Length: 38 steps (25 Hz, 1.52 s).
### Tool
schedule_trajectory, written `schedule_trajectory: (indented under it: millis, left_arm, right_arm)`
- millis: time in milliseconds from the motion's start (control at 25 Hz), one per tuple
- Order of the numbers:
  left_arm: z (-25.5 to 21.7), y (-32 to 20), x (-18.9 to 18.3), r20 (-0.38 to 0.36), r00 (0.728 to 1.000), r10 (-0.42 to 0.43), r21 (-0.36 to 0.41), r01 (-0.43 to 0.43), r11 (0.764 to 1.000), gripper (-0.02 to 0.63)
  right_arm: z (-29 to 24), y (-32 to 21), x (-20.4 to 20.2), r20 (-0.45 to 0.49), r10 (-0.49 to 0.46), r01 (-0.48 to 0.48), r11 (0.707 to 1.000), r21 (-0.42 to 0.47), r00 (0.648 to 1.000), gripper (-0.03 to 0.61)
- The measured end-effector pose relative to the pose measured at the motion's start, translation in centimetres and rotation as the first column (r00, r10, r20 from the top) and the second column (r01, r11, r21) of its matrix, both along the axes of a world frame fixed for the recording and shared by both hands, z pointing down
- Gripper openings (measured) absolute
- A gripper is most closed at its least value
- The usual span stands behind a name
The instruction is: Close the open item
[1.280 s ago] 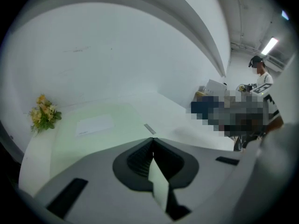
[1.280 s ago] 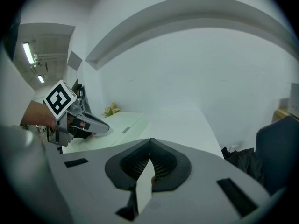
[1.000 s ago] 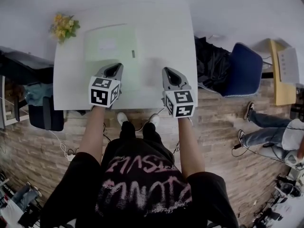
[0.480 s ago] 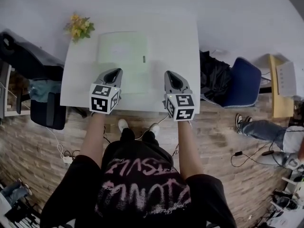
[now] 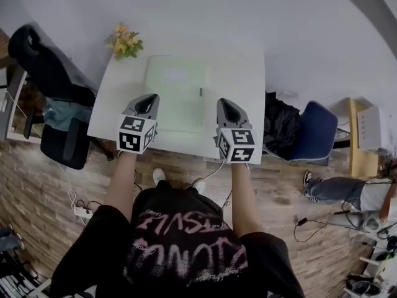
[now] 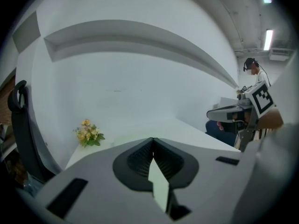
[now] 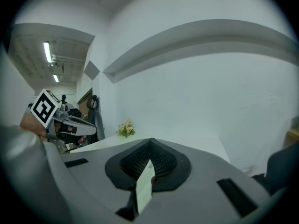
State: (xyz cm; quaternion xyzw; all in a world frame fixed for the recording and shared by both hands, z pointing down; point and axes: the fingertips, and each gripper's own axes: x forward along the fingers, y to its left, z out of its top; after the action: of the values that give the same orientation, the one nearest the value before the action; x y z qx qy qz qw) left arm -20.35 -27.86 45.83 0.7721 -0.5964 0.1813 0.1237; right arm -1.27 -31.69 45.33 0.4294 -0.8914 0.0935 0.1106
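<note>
Apparently idle, the left tool (image 5: 147, 102) and right tool (image 5: 228, 106) hover with jaws pressed together, empty, over the counter (image 5: 243, 85) edge, since the green case (image 5: 177, 92) lying flat mid-counter already looks closed.

The white surface (image 5: 111, 104) stands with its far edge at the wall (image 5: 217, 17). A flat, pale green case (image 5: 177, 95) lies about in its middle, with a small dark mark near the right edge. Flowers (image 5: 124, 41) stand at the far left corner, apart from the case.
</note>
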Motion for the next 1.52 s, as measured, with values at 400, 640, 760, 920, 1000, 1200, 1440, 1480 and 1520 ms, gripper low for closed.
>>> schedule_trajectory:
  millis: [400, 640, 760, 920, 1000, 1200, 1440, 1480, 1520]
  left_arm:
    - [-5.5, 1.4, -4.8, 0.007, 0.994, -0.107, 0.154, 0.105, 0.982, 0.003]
    - [-7.6, 2.1, -6.8, 0.011, 0.990, -0.141, 0.204, 0.136, 0.969, 0.003]
    - [-8.4, 2.4, -7.5, 0.008, 0.988, -0.153, 0.221, 0.148, 0.964, 0.003]
    - [-9.5, 2.7, -8.3, 0.009, 0.988, -0.152, 0.241, 0.146, 0.959, 0.003]
    - [-10.2, 2.8, -8.7, 0.009, 0.988, -0.157, 0.255, 0.149, 0.955, 0.003]
    - [-11.6, 3.2, -9.8, 0.011, 0.985, -0.173, 0.284, 0.163, 0.945, 0.003]
    - [-12.3, 3.6, -10.5, 0.011, 0.983, -0.184, 0.306, 0.172, 0.936, 0.003]
    - [-12.4, 3.7, -10.6, 0.011, 0.983, -0.185, 0.309, 0.172, 0.935, 0.003]
    - [-12.4, 3.7, -10.8, 0.012, 0.983, -0.185, 0.311, 0.172, 0.935, 0.003]
  right_arm:
    - [-4.2, -0.6, -2.9, 0.013, -0.044, 0.043, 0.996, 0.077, 0.999, 0.011]
    - [-6.2, -0.6, -4.4, 0.010, -0.070, 0.068, 0.990, 0.121, 0.998, 0.011]
    - [-7.1, -0.6, -4.7, 0.011, -0.071, 0.069, 0.988, 0.137, 0.997, 0.011]
    - [-8.2, -0.7, -4.9, 0.022, -0.064, 0.059, 0.986, 0.157, 0.998, 0.011]
    - [-8.4, -0.7, -5.2, 0.020, -0.063, 0.059, 0.985, 0.163, 0.998, 0.011]
    - [-9.2, -0.4, -5.9, 0.017, -0.067, 0.063, 0.982, 0.178, 0.998, 0.011]
    - [-10.0, -0.4, -6.2, 0.014, -0.065, 0.061, 0.978, 0.197, 0.998, 0.011]
    - [-10.1, -0.4, -6.2, 0.016, -0.063, 0.058, 0.978, 0.199, 0.998, 0.011]
    - [-10.2, -0.4, -6.2, 0.016, -0.060, 0.056, 0.978, 0.200, 0.998, 0.011]
